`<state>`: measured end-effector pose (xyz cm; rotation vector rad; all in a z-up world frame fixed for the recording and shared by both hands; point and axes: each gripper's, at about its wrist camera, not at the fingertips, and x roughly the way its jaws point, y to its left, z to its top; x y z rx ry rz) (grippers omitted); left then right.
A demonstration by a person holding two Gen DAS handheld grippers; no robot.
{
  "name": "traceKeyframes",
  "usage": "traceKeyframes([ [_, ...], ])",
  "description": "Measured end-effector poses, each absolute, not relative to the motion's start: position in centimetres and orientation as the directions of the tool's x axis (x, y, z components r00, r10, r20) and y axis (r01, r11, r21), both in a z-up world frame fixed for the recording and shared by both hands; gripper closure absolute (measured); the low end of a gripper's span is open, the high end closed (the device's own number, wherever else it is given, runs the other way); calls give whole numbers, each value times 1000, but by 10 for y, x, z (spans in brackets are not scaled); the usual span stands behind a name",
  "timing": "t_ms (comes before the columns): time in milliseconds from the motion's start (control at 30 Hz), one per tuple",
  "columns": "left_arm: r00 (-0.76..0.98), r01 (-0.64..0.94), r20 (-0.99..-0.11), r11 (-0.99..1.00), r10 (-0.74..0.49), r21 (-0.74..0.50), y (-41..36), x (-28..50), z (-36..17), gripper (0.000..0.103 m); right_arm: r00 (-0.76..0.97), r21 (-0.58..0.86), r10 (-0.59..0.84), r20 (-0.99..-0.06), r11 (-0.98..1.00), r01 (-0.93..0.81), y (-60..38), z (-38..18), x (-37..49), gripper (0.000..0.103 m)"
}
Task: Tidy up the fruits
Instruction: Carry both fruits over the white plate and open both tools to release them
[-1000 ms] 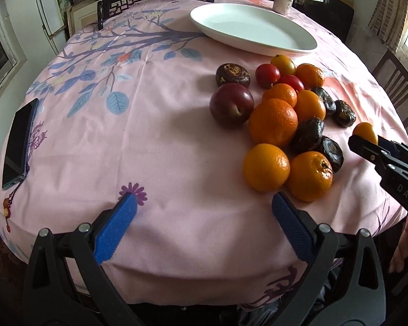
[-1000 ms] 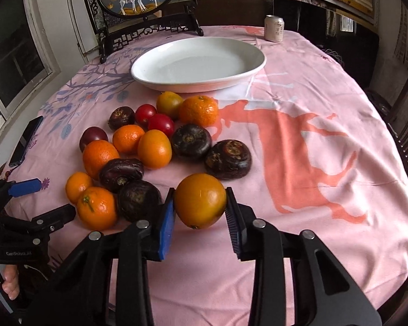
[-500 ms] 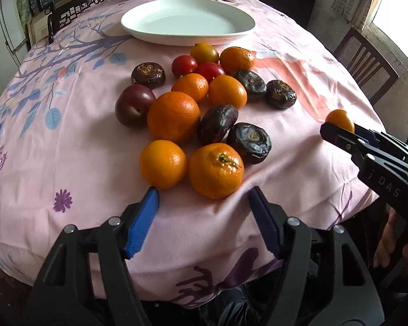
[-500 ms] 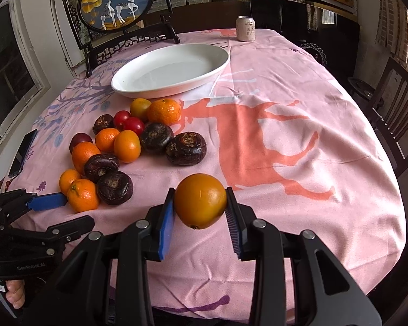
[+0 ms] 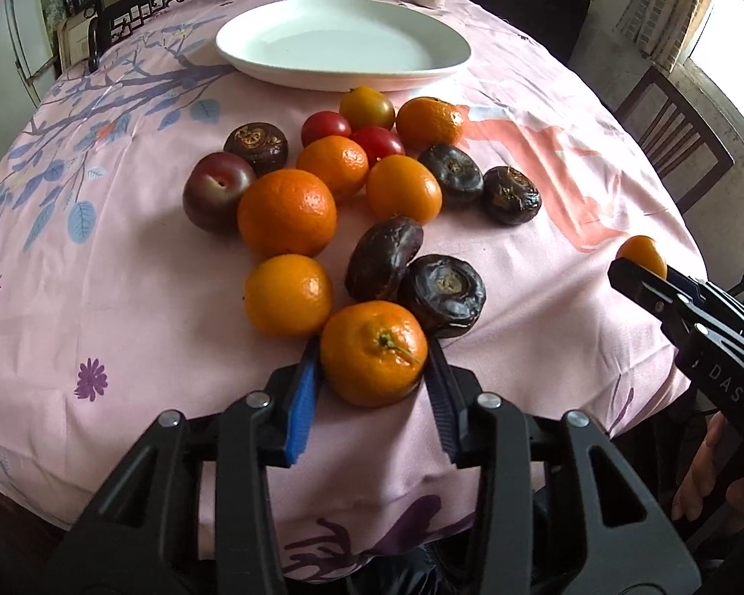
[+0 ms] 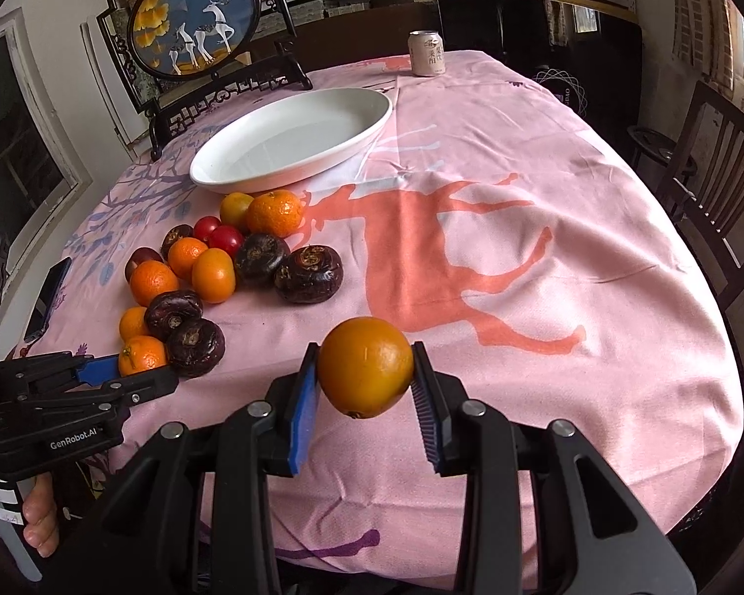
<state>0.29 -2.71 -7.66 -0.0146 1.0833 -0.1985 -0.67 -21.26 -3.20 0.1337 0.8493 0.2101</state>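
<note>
A heap of oranges, red tomatoes, a plum and dark wrinkled fruits lies on the pink tablecloth (image 5: 124, 297). My left gripper (image 5: 374, 372) is shut on the nearest stemmed mandarin (image 5: 374, 352), which rests on the cloth; it also shows in the right wrist view (image 6: 141, 354). My right gripper (image 6: 364, 391) is shut on an orange (image 6: 364, 364) and holds it above the cloth near the front edge; the orange also shows in the left wrist view (image 5: 642, 255). A white oval plate (image 5: 342, 39) stands empty behind the heap (image 6: 292, 141).
A drink can (image 6: 426, 52) stands at the table's far side. A framed deer picture on a dark stand (image 6: 198, 15) is behind the plate. A phone (image 6: 49, 297) lies at the left edge. Wooden chairs (image 6: 719, 158) stand to the right.
My left gripper moved forward and closed on the stemmed mandarin. My right gripper, still holding its orange, drew back toward the table's front edge.
</note>
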Motion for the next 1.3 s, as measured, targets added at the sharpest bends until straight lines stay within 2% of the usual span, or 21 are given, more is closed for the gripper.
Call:
traceKeyframes([
  [333,529,155,-834,984,-160,-90,-18,-12,-45,63,638,206,273,-720,962,-178,-199,-26,-2,67],
  [533,565,145,-810,985,-156,-89,-6,9,-22,63,653,186,277,-705,961,-207,-189,-8,22,67],
  [700,575,137,-804,987,-149,-85,5,82,8,63,615,198,345,-709,934,-296,-169,21,87,67],
  [867,539,77,-836,994,-107,-78,20,210,25,62,598,165,383,-704,907,-388,-141,48,185,67],
  [1033,476,38,-870,992,-125,-122,24,319,2,62,519,213,396,-758,901,-377,-126,25,290,67],
  [1267,414,38,-897,988,-153,-151,12,368,-35,62,469,192,363,-805,908,-373,-109,-7,349,67],
  [1300,412,41,-898,988,-153,-150,9,369,-36,62,464,187,358,-811,908,-375,-107,-9,353,61],
])
